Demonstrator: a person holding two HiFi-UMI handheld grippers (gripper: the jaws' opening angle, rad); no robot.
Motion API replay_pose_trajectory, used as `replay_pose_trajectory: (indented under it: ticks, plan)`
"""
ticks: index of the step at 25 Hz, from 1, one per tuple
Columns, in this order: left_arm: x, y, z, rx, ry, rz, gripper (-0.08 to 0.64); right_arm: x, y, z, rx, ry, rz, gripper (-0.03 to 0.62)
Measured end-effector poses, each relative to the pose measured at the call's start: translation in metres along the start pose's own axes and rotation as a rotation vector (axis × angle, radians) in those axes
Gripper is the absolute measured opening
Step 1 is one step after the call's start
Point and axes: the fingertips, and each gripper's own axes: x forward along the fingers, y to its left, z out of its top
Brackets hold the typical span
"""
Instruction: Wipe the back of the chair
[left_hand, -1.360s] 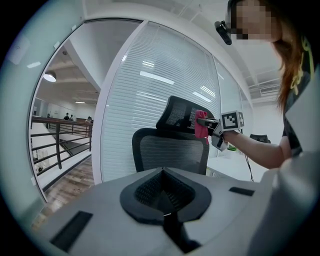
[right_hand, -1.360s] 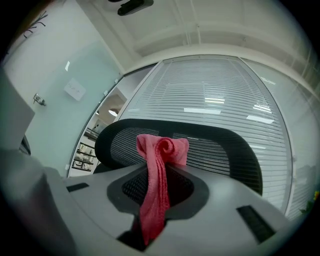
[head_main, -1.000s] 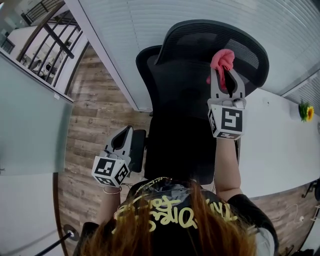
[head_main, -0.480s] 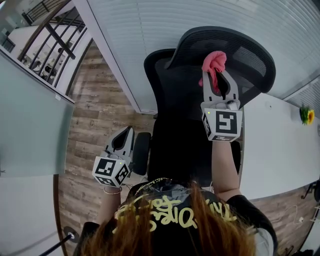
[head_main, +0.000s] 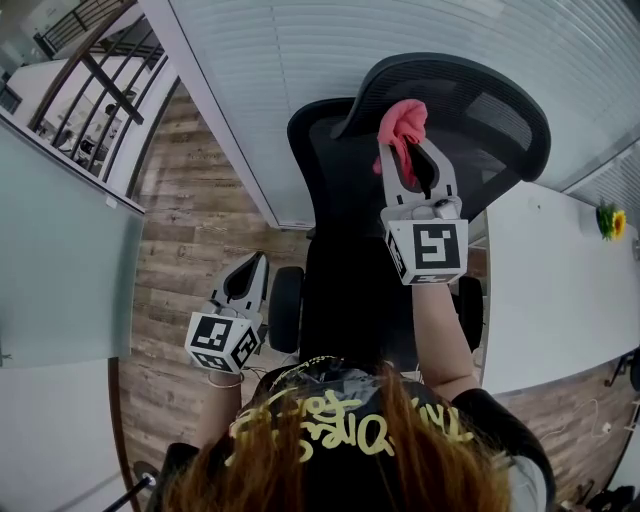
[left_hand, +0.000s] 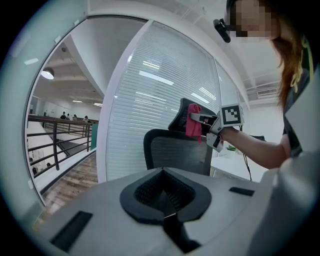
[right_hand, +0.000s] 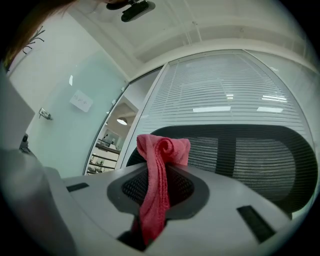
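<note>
The right gripper (head_main: 408, 158) is clamped on a pink cloth (right_hand: 162, 150), whose bunched end sticks out past the jaw tips while a strip hangs down between them. It holds the cloth up at the rear of the chair's mesh headrest (head_main: 490, 110), near its left end (whether cloth and mesh actually touch is hard to tell). The left gripper (head_main: 248, 268) hangs low beside the chair back (head_main: 345, 170), well apart from it, jaws closed on nothing.

Coarse-knit pink cloth (right_hand: 156, 190), black mesh chair back (left_hand: 177, 155), wood-plank floor (head_main: 190, 230).
</note>
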Motion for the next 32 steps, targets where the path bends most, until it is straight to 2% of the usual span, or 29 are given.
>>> replay_pose_trajectory:
  ticks: [12, 18, 24, 28, 32]
  plan:
    - [-0.01, 0.015, -0.005, -0.003, -0.003, -0.024, -0.008, 0.004, 0.038, 0.009, -0.01, -0.012, 0.033, 0.071]
    - [-0.008, 0.012, -0.002, -0.002, -0.001, -0.022, -0.008, 0.005, 0.039, 0.01, 0.004, -0.01, 0.047, 0.071]
    - [-0.012, 0.009, 0.0, 0.004, 0.002, -0.02, -0.008, 0.001, 0.058, 0.018, 0.026, -0.02, 0.108, 0.071]
    - [-0.011, 0.004, 0.002, 0.009, 0.011, -0.019, -0.008, -0.009, 0.07, 0.021, 0.076, -0.03, 0.169, 0.071]
    - [-0.008, -0.004, -0.001, 0.014, 0.012, -0.03, -0.008, -0.027, 0.075, 0.016, 0.088, -0.023, 0.178, 0.071]
